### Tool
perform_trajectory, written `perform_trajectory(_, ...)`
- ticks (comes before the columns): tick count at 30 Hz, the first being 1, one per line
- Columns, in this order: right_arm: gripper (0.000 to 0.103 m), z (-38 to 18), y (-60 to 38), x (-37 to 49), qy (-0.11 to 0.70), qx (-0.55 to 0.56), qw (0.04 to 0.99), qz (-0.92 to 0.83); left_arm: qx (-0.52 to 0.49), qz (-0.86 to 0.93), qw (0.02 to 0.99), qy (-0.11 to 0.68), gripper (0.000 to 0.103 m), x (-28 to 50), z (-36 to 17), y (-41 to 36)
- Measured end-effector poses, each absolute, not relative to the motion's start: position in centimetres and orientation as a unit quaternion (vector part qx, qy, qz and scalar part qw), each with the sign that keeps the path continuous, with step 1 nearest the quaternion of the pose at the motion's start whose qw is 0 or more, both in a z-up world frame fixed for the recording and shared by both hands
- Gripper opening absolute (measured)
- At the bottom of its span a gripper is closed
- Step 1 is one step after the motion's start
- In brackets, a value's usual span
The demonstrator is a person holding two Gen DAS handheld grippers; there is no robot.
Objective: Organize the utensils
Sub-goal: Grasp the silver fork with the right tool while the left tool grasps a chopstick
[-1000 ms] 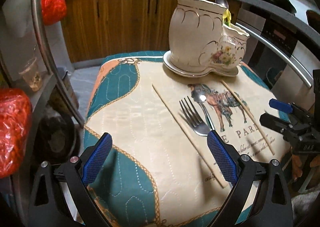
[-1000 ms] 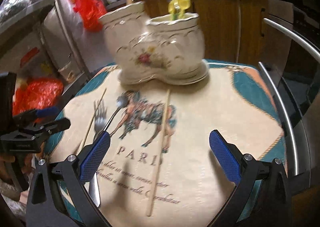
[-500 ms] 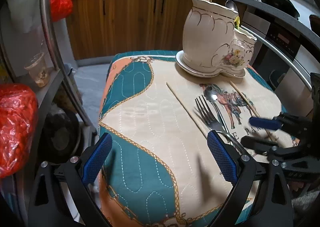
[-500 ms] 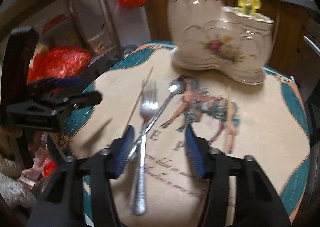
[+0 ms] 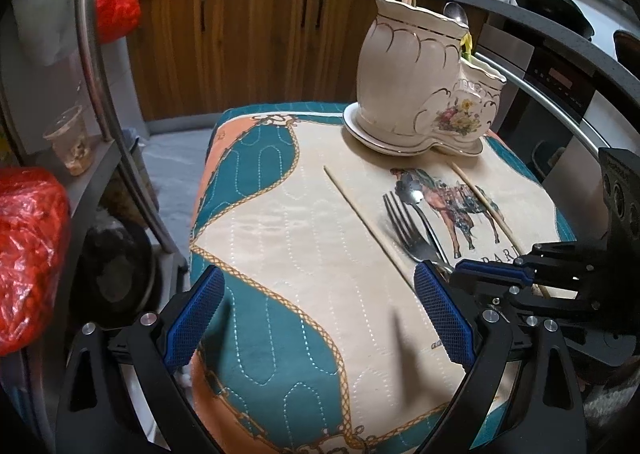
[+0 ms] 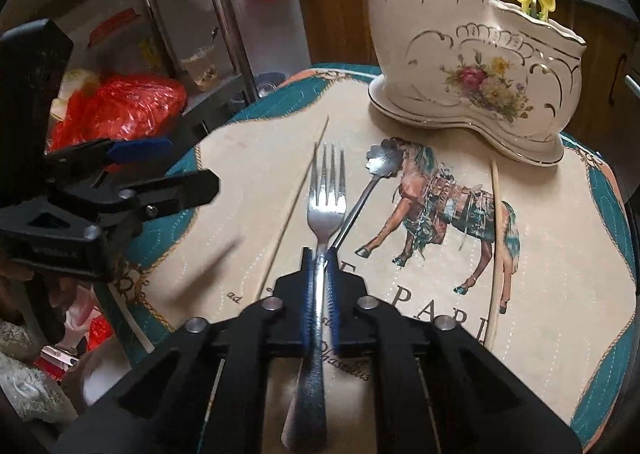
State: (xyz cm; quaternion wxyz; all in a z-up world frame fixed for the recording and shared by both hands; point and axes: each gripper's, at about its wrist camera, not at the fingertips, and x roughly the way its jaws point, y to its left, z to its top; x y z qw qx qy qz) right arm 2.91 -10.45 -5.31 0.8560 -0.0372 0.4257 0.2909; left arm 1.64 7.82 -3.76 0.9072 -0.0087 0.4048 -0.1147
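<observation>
Your left gripper (image 5: 320,314) stands wide, nothing between its blue pads, over the teal border of the cloth (image 5: 280,254) at 6 o'clock of the table. Ahead of it, at 1 o'clock, one chopstick (image 5: 360,214) lies on the cloth just left of the fork (image 6: 326,194). Your right gripper (image 6: 319,274) has just been closing and now clamps the fork at the neck, tines pointing to 12 o'clock, handle running back under the jaws toward 6 o'clock. Just right of the fork, a small spoon (image 6: 376,170) lies slanted toward 1 o'clock, its stem running in beside the right pad. A second chopstick (image 6: 496,254) lies farther right, at 3 o'clock. The ceramic holder (image 6: 460,54) stands at 1 o'clock, already holding some utensils.
</observation>
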Motion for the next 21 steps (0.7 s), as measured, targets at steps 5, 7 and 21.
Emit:
perform_trajectory(5,0.006,-4.0,-12.4,2.5,0.408,-0.006,0.867,0.286,-0.007,-0.123,0.903,0.412,0.095,2.3,-3.9,6.4)
perform_trajectory(7,0.006,-3.8,-13.3,2.5,0.405,0.008,0.869,0.282,-0.008,-0.131,0.899,0.419,0.095,2.8,-4.2,5.5)
perform_trajectory(21,0.005,-2.9,-18.1,2.5,0.390,0.045,0.887,0.243,0.075,-0.101,0.893,0.432,0.040,5.3,-6.2,0.6)
